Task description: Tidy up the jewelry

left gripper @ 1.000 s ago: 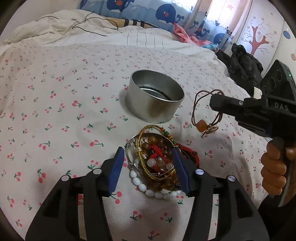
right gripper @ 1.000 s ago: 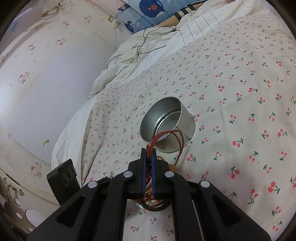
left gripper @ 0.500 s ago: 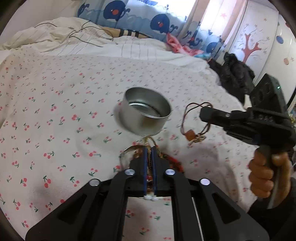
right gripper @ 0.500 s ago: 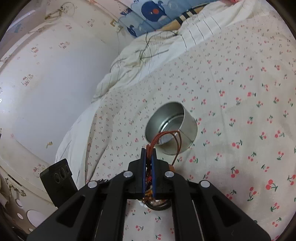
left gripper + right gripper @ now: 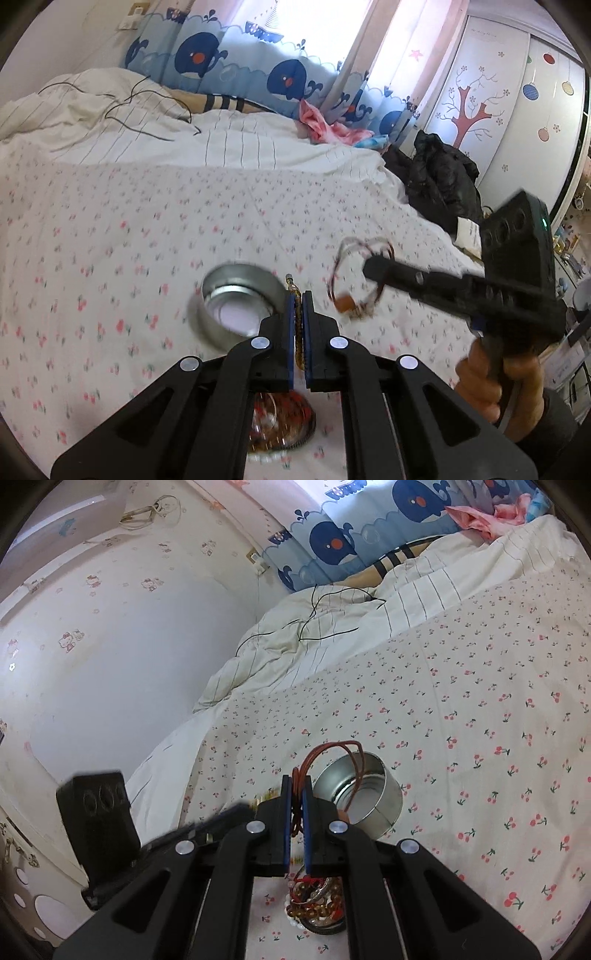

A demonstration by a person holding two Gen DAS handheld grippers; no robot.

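Observation:
My left gripper point(image 5: 299, 295) is shut on a gold cord bracelet point(image 5: 298, 332), whose end pokes out above the pads. It hangs over the heap of beaded jewelry point(image 5: 284, 424) on the cherry-print bed sheet. A round silver tin point(image 5: 236, 306) stands just beyond, open at the top. My right gripper point(image 5: 295, 782) is shut on a brown cord bracelet point(image 5: 332, 747) with an orange bead point(image 5: 347, 302), held in the air beside the tin point(image 5: 362, 797). The heap point(image 5: 314, 904) lies under the right gripper's fingers. The left gripper point(image 5: 236, 812) shows blurred at the left.
A hand point(image 5: 491, 376) grips the right gripper's handle. A striped duvet point(image 5: 221, 140) with a black cable point(image 5: 147, 110) lies at the head of the bed. Black clothing point(image 5: 439, 181) is piled at the bed's right edge. A wall point(image 5: 110, 664) runs along the left.
The left gripper shut on the gold bracelet and rose with it off the heap. The right gripper also rose, still holding the brown cord bracelet.

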